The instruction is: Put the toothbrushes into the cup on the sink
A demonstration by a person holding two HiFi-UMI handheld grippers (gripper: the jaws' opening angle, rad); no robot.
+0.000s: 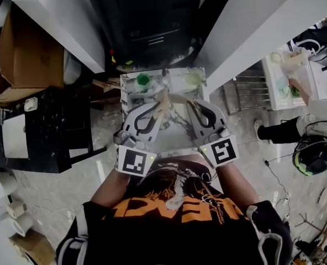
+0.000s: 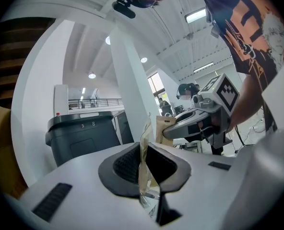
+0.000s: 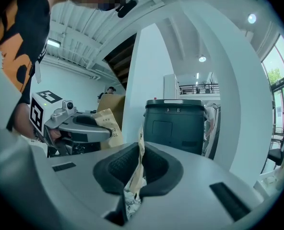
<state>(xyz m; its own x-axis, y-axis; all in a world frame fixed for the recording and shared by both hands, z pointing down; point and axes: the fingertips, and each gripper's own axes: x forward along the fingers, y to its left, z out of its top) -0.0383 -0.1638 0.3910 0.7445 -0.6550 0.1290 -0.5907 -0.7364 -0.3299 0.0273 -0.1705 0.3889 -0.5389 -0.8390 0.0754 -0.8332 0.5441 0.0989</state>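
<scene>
Over the marble sink [image 1: 131,95], both grippers hold one flat brown-paper toothbrush packet [image 1: 174,97] stretched between them. My left gripper [image 1: 159,105] is shut on its one end; the left gripper view shows the packet's clear and brown edge [image 2: 144,152] pinched in the jaws. My right gripper [image 1: 190,105] is shut on the other end, and the brown edge [image 3: 137,169] stands upright between the pads. Each gripper view shows the other gripper [image 2: 199,119] [image 3: 79,126] with the packet in it. A green cup [image 1: 143,80] stands at the sink's back left.
A black bin [image 1: 147,15] stands behind the sink between two white pillars. A cardboard box [image 1: 28,48] and a black cabinet [image 1: 47,131] are at the left. A metal rack [image 1: 249,90] and another person [image 1: 318,120] are at the right.
</scene>
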